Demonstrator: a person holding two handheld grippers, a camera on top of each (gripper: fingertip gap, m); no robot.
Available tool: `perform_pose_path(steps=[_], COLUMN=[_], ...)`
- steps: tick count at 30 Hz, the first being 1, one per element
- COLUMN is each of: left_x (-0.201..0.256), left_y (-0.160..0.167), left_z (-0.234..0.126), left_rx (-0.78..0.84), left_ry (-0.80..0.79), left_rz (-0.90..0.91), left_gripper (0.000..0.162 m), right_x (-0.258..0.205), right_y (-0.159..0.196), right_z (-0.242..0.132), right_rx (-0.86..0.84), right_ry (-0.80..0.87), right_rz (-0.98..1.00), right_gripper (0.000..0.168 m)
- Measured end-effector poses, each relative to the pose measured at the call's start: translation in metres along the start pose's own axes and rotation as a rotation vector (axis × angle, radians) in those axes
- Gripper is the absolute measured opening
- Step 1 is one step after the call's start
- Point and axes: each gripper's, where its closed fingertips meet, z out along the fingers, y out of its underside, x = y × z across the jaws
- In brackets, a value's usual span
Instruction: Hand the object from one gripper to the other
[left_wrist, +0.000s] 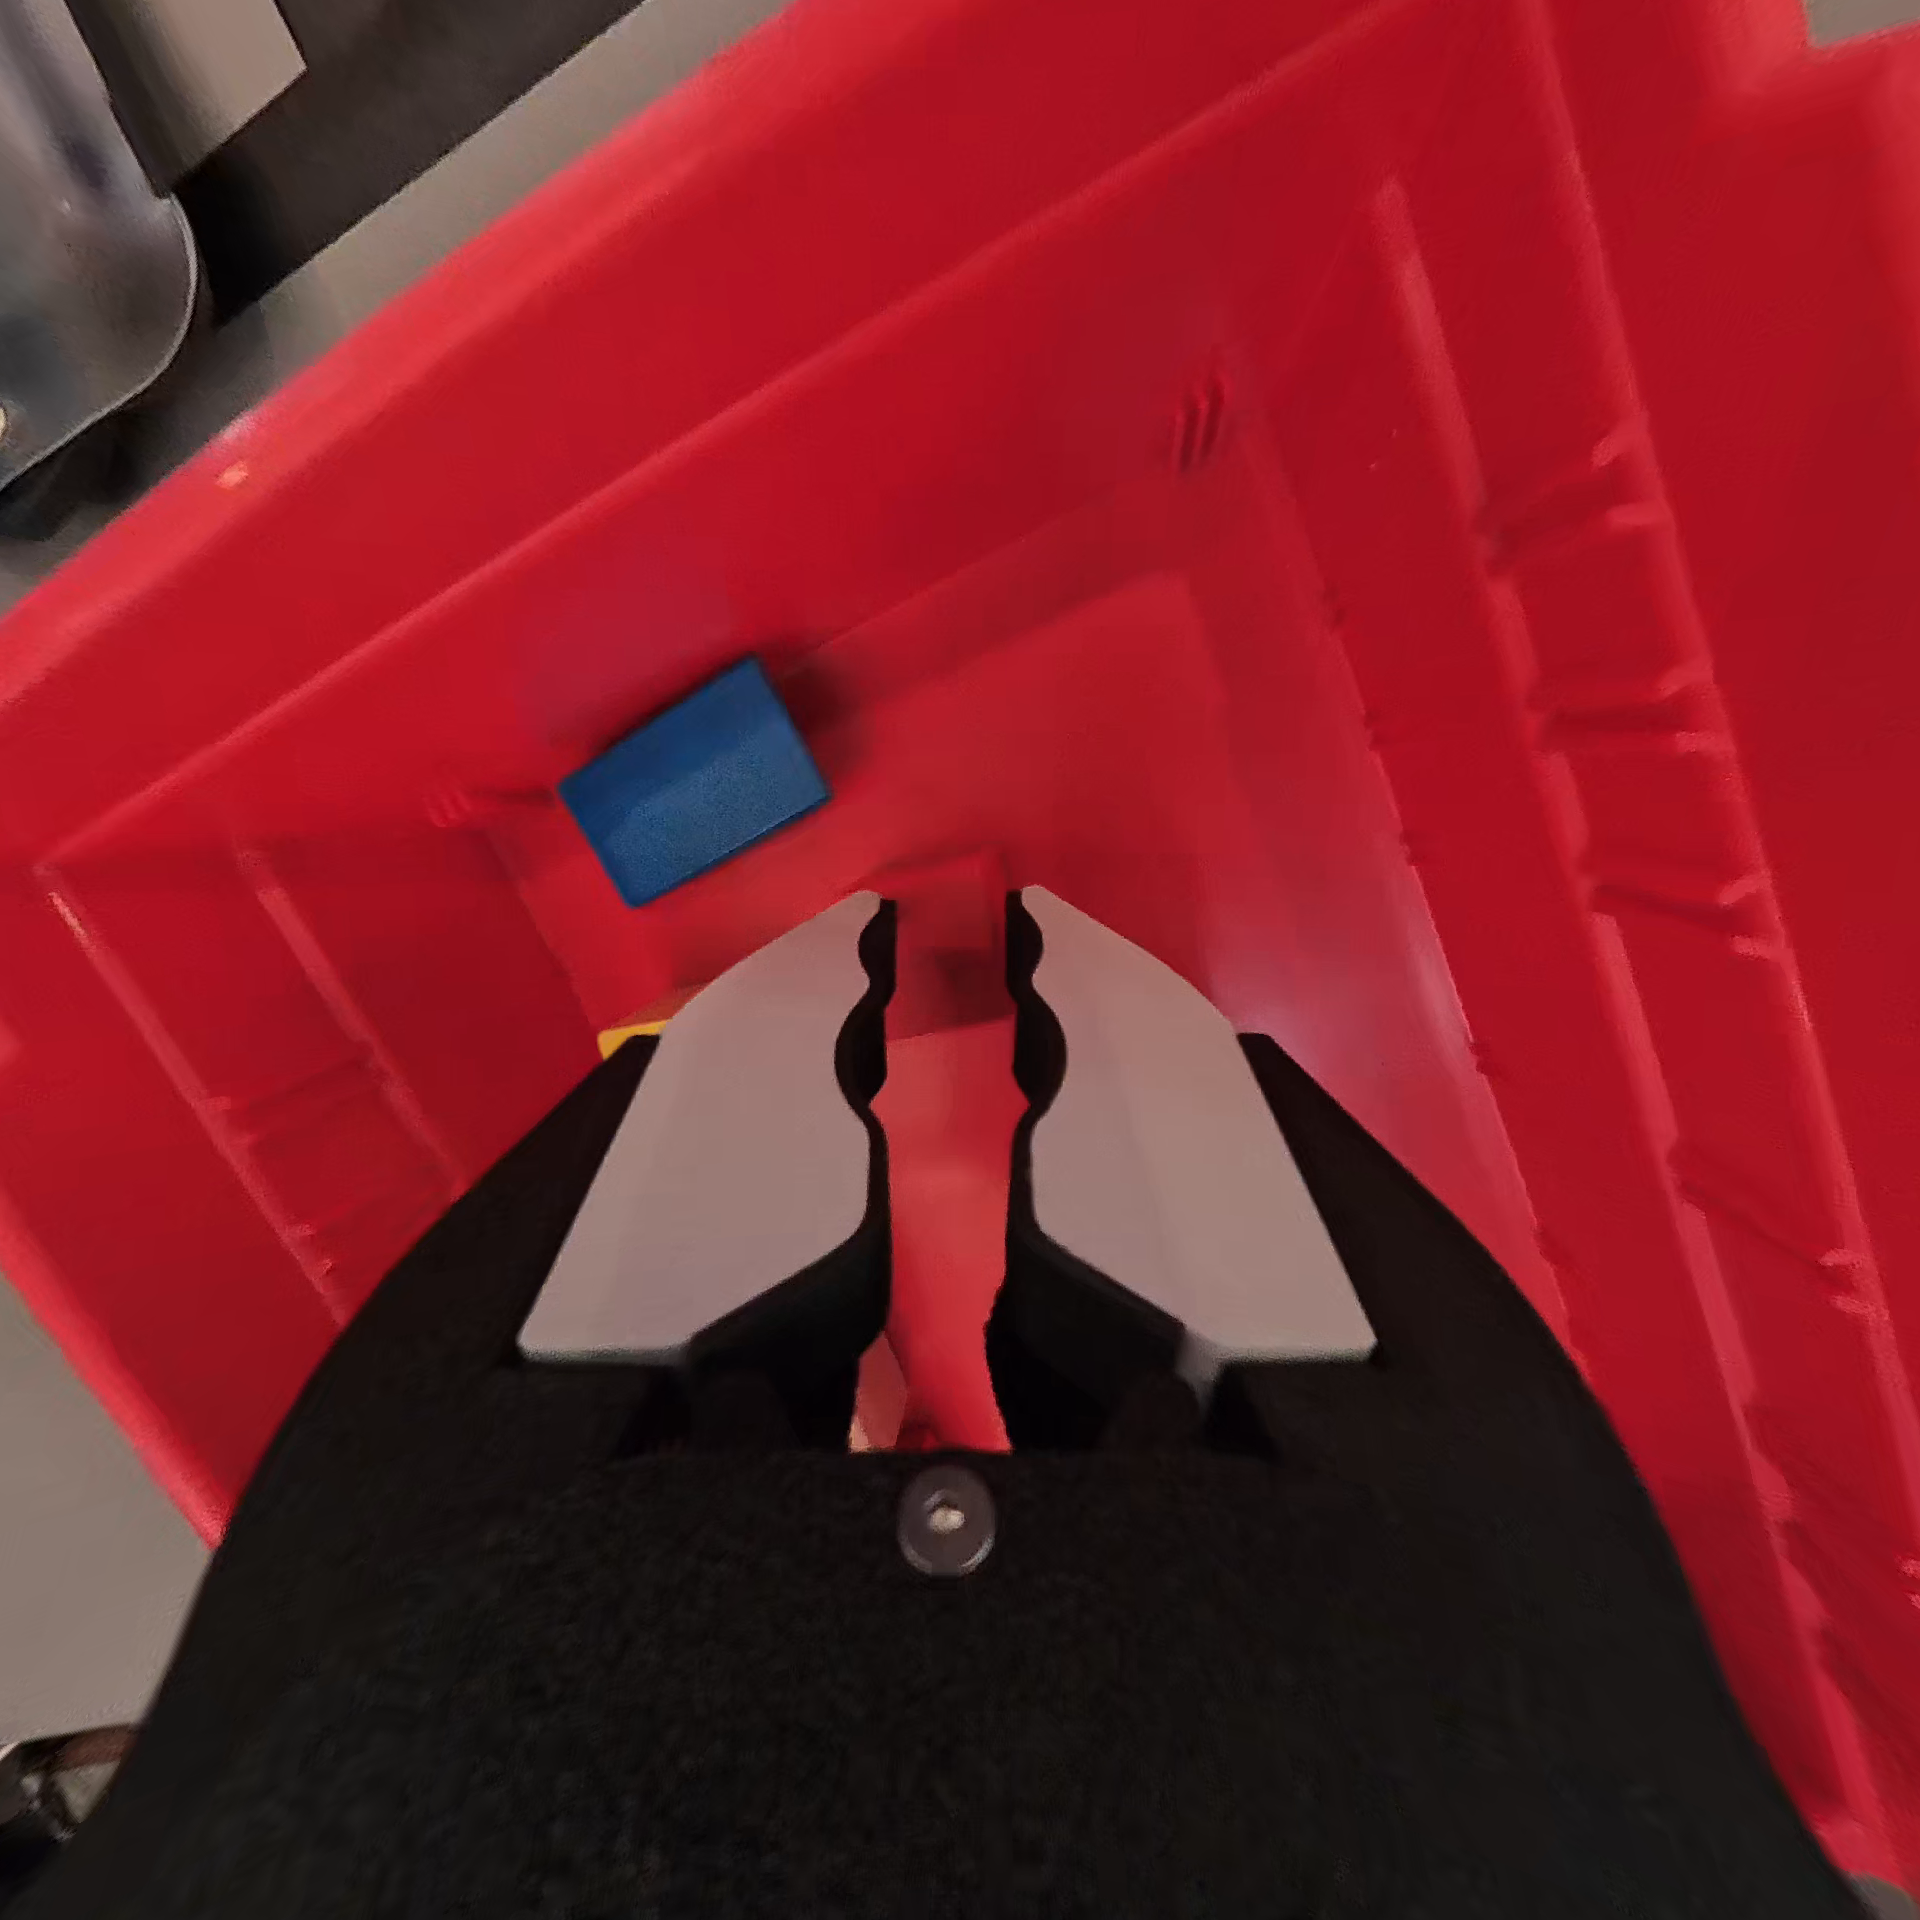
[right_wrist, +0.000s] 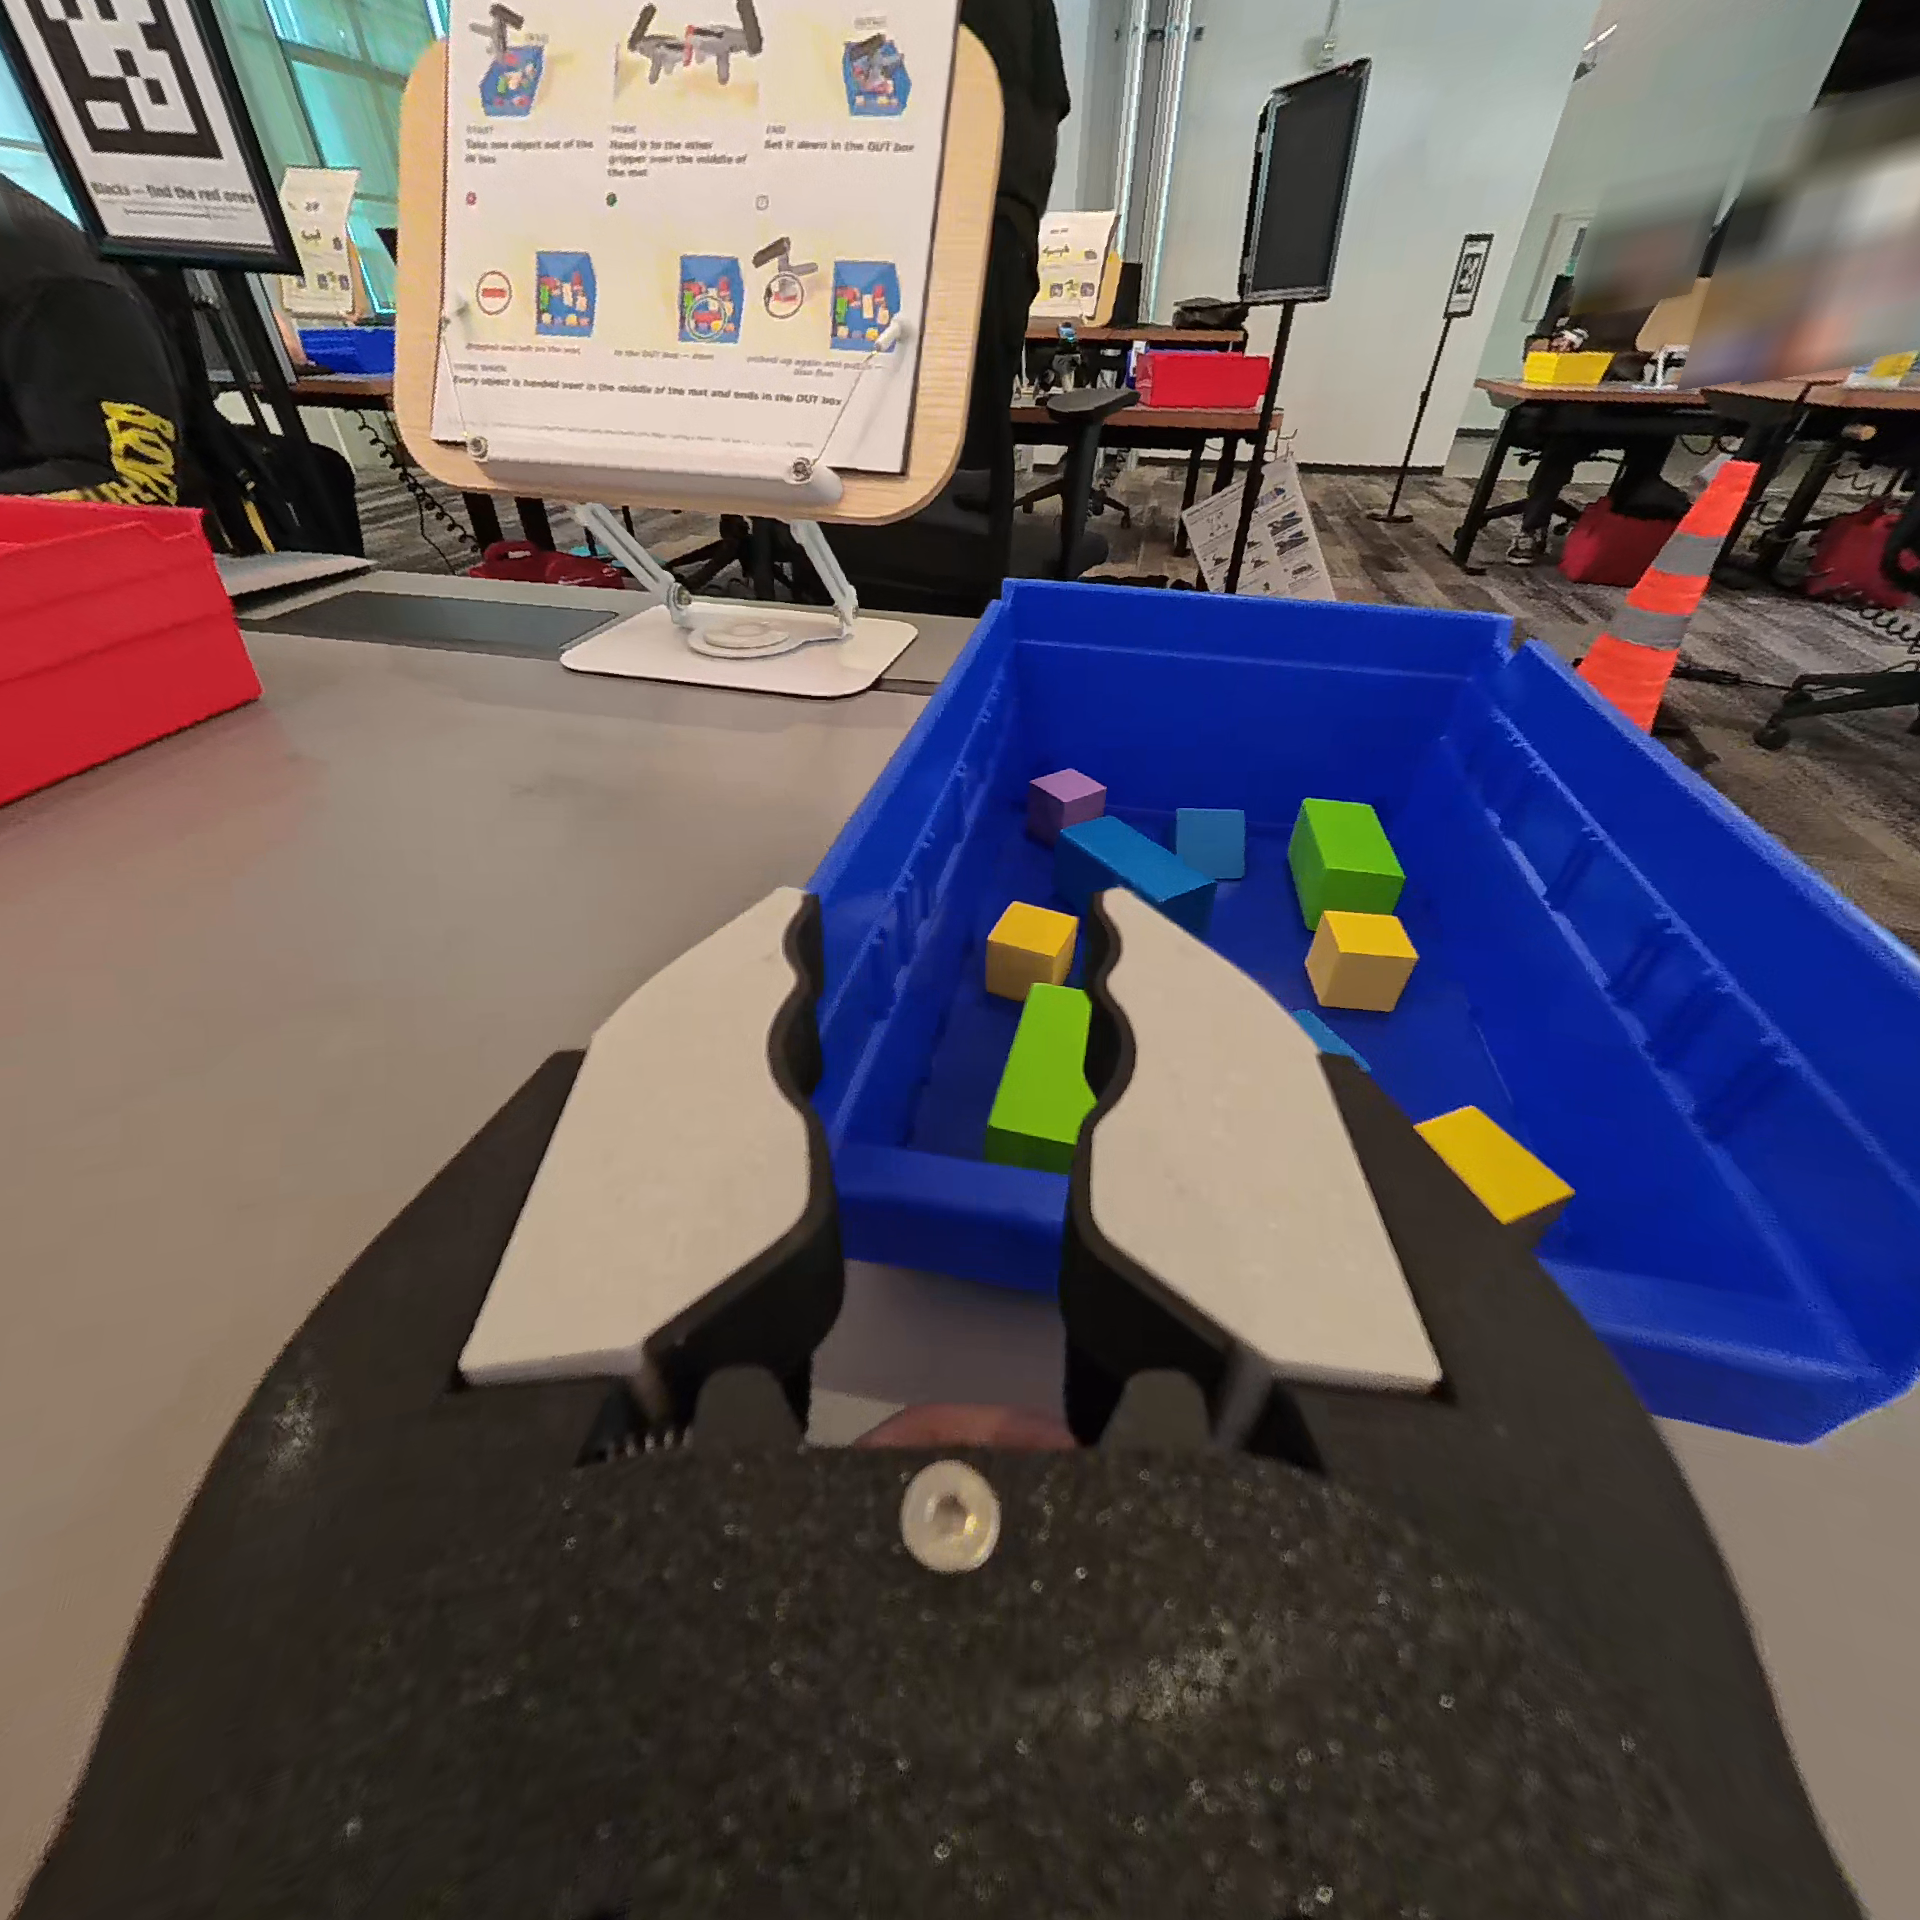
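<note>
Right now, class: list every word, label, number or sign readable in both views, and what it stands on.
I won't quote wording; the carriers are:
Instruction sheet on the wooden stand: printed captions.
Framed sign, top left: square code, caption.
Black garment: yellow lettering.
Distant stand sign: too small.
Left wrist view: none on red bin, blue block or red block.

An open-plan office or lab hall arranged as data-collection stations. Beyond the right gripper (right_wrist: 951, 935), rows of desks (right_wrist: 1143, 416) with office chairs (right_wrist: 1086, 457) stand on carpet, each bearing coloured parts bins (right_wrist: 1200, 376). An instruction sheet on a stand (right_wrist: 696, 249), a marker-code sign (right_wrist: 135, 114) and a traffic cone (right_wrist: 1673, 592) surround them.
</note>
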Motion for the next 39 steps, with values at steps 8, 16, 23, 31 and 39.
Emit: perform_pose_path(steps=[8,16,23,31,39], left_x=[0.003,-0.014,-0.02,0.016,0.066], left_y=[-0.002,-0.013,-0.045,0.022,0.12], left_z=[-0.01,-0.058,-0.164,-0.27,-0.243], left_rx=[0.052,0.156,0.551,1.171,1.305], left_ry=[0.118,0.149,0.073,-0.107,-0.282], left_rz=[-0.096,-0.295,-0.381,-0.313,-0.301], left_gripper=[0.017,0.046,0.059,0.082,0.056], right_x=[-0.005,-0.007,-0.004,-0.004,-0.017], right_y=[-0.002,-0.001,0.0,0.002,0.002], right_z=[0.005,0.007,0.006,0.005,0.013], right_rx=[0.003,0.005,-0.001,-0.005,-0.015], right_ry=[-0.012,-0.032,-0.031,-0.039,-0.076], right_rz=[0.005,0.023,0.031,0.037,0.016], right_gripper=[0.048,0.048,0.048,0.048,0.05])
